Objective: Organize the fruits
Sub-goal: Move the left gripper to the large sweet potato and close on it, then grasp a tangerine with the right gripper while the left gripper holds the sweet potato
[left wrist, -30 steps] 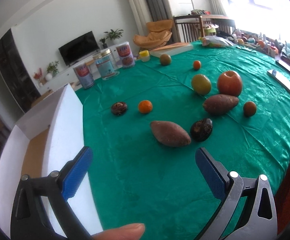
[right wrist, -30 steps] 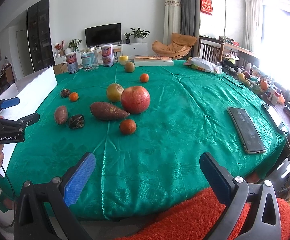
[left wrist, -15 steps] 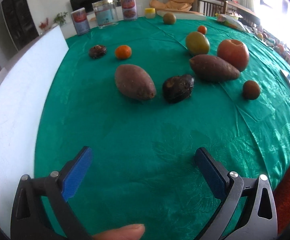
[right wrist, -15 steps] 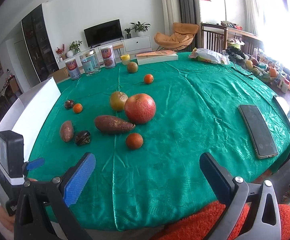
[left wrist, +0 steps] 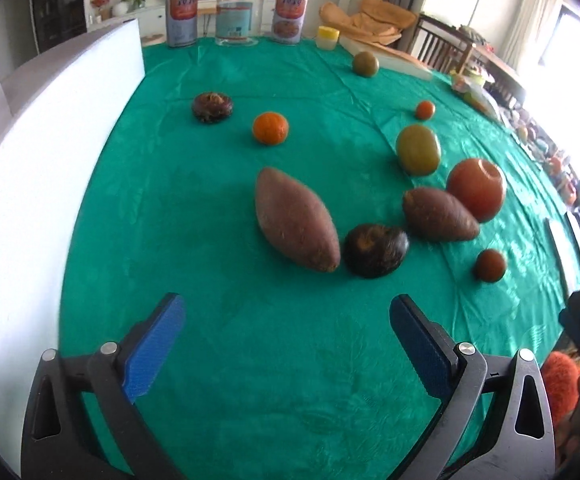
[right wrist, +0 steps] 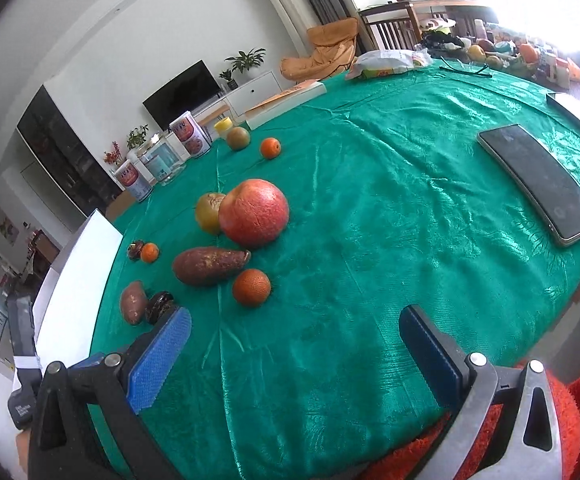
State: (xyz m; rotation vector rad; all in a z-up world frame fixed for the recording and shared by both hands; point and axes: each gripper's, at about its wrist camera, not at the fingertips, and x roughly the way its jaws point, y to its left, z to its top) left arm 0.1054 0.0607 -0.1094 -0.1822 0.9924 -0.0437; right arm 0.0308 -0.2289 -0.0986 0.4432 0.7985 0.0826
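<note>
1. Hovering low over the green tablecloth (left wrist: 217, 208), the left gripper (left wrist: 285, 332) has come forward since a second ago: its blue pads stand wide apart with nothing between them, and the near sweet potato (left wrist: 296, 224) now lies just ahead of them, much larger in its view than before.
2. A dark wrinkled fruit (left wrist: 376, 250) sits just beside that sweet potato's near end, and a second sweet potato (left wrist: 438, 214) lies beyond it, against the big red fruit (left wrist: 476, 188).
3. The white box (left wrist: 49, 120), which showed its open inside earlier, now shows only its outer wall along the table's left edge.
4. The right gripper (right wrist: 296, 338) is likewise released and empty; its view has tilted, and it has moved in over the cloth, nearer the small orange fruit (right wrist: 251, 287).
5. The phone (right wrist: 540, 184) lies well apart on the right.
</note>
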